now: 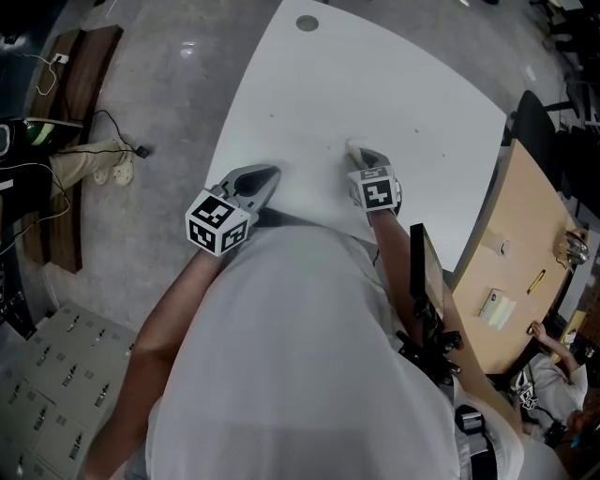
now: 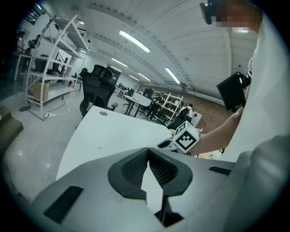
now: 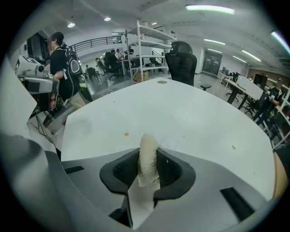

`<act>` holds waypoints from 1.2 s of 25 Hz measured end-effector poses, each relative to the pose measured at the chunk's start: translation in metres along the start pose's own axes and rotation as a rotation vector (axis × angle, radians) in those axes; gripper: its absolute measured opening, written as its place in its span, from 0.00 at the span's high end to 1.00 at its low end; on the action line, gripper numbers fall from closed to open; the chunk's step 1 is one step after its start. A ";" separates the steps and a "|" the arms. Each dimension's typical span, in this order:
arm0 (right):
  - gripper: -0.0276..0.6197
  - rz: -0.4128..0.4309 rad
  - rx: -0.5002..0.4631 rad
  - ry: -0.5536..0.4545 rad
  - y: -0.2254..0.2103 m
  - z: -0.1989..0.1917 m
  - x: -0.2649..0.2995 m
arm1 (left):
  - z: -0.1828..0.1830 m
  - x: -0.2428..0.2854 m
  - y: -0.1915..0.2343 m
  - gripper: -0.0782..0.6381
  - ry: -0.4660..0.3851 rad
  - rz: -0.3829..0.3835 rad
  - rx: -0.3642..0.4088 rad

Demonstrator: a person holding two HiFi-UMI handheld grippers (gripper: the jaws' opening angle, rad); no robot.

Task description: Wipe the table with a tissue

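The white table spreads ahead of me. My right gripper tilts steeply down over its near part, shut on a rolled, cream-white tissue that sticks out past the jaws toward the tabletop. In the head view the tissue shows as a pale tip at the gripper's front. My left gripper hovers at the table's near left edge; its jaw tips meet with nothing between them. In the left gripper view the right gripper and its marker cube appear over the table. Small brownish specks dot the surface.
A round cable grommet sits at the table's far end. A wooden desk with small items stands to the right. A black office chair is behind the table, and a person stands at the left. Metal shelving lines the room.
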State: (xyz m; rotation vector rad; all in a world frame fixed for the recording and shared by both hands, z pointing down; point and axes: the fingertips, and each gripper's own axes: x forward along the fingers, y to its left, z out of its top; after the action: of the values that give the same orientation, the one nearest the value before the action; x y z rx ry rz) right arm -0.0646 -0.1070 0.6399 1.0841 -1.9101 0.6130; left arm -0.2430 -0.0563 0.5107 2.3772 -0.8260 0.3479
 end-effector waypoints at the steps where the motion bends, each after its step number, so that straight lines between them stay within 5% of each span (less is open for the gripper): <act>1: 0.81 -0.003 0.003 0.001 0.001 0.000 0.001 | -0.001 -0.002 0.002 0.87 0.001 0.000 0.000; 18: 0.81 0.109 -0.036 -0.044 0.088 0.029 0.018 | -0.004 -0.026 0.029 0.87 0.027 -0.033 0.022; 26: 0.81 0.469 -0.067 -0.037 0.148 0.019 0.009 | 0.000 -0.015 0.024 0.87 0.023 -0.068 0.030; 30: 0.81 0.573 -0.054 -0.076 0.167 0.030 -0.001 | 0.003 -0.015 0.027 0.87 0.011 -0.068 0.024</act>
State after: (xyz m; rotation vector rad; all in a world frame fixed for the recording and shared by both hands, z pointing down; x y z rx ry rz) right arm -0.2209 -0.0440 0.6207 0.5192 -2.3024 0.8324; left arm -0.2719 -0.0676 0.5143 2.4168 -0.7376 0.3449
